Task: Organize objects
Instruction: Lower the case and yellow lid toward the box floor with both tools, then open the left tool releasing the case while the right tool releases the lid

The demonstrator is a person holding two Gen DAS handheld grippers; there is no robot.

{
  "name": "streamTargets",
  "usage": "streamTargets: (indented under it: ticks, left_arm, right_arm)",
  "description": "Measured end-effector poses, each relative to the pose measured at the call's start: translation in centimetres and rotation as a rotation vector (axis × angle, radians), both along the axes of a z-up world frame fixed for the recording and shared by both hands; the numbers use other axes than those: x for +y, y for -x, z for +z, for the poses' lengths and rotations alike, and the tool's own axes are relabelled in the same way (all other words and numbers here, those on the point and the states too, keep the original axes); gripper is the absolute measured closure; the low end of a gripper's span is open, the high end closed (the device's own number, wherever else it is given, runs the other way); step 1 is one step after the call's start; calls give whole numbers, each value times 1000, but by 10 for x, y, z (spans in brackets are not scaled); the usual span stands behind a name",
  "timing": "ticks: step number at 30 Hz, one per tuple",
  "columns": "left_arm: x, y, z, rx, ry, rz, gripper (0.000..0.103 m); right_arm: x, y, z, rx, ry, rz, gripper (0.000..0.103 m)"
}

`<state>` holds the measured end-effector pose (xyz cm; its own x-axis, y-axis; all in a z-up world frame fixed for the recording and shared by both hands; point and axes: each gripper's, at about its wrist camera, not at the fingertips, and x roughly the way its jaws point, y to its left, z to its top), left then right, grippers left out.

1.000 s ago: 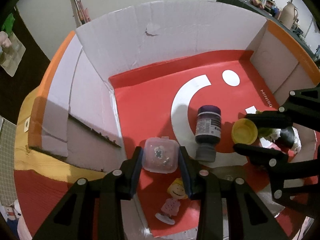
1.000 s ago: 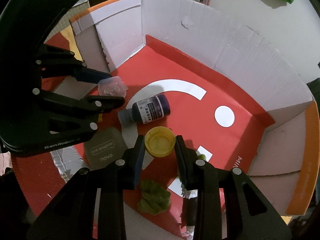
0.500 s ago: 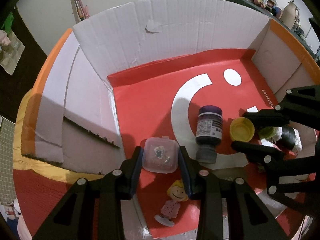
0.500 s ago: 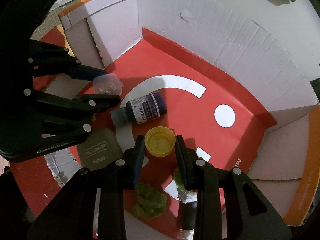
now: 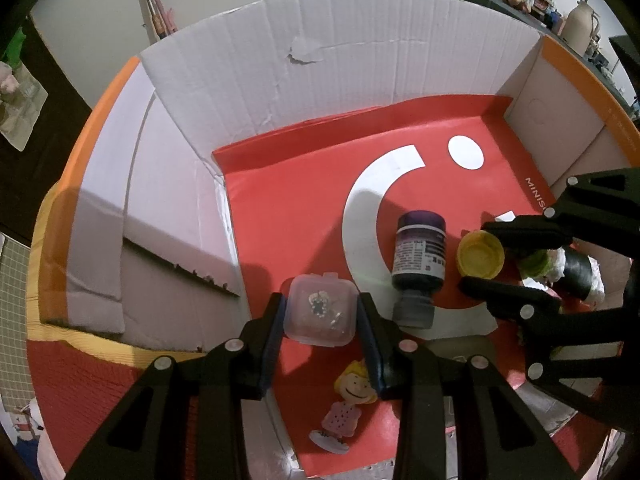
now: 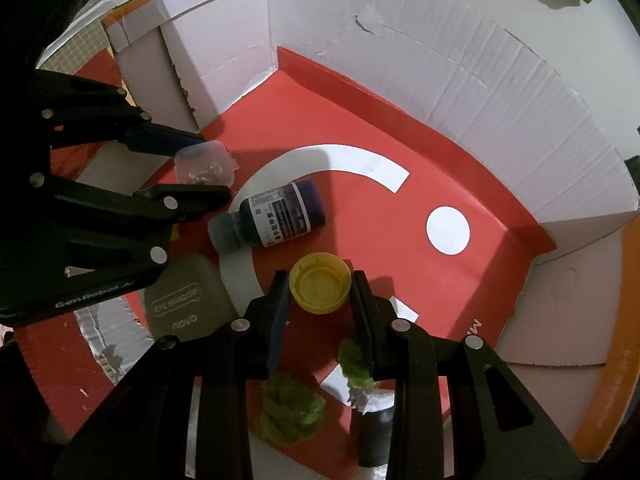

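Hovering over the red-floored white cardboard box point(image 5: 360, 60), my left gripper point(image 5: 320, 316) clasped a small clear plastic case point(image 5: 319, 310) near its left wall; my right gripper point(image 6: 320, 292) clasped a yellow plastic cap point(image 6: 320, 288) beside the dark purple bottle point(image 6: 276, 216). Setting both down seemed next.

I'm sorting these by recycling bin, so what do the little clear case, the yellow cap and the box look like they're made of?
Clear case: likely rigid plastic, translucent, contents showing through. Yellow cap: probably moulded plastic, opaque with a dull sheen. Box: corrugated cardboard, matte, with fluting lines and a torn patch of surface.
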<state>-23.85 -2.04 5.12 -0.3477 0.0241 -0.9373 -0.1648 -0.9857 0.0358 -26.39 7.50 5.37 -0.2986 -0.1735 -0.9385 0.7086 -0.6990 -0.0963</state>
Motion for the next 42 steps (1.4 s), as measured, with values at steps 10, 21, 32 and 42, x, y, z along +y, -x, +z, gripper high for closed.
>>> streamTargets:
  ticks: [10,21,32,42]
  left_arm:
    - [-3,3,2,-1,0,-1,65]
    - [-4,9,4,0,2,-5,61]
    - [-23,9,18,8,-11,6,57]
    - [-64,-20,20,33,-44,8,57]
  right_arm:
    - [0,2,1,-3,-2,-3,74]
    - [-2,1,4,-9,-9,-4,74]
    - [0,3,11,-5,-6,-11,73]
    - [4,-6,32,15,19,-28,73]
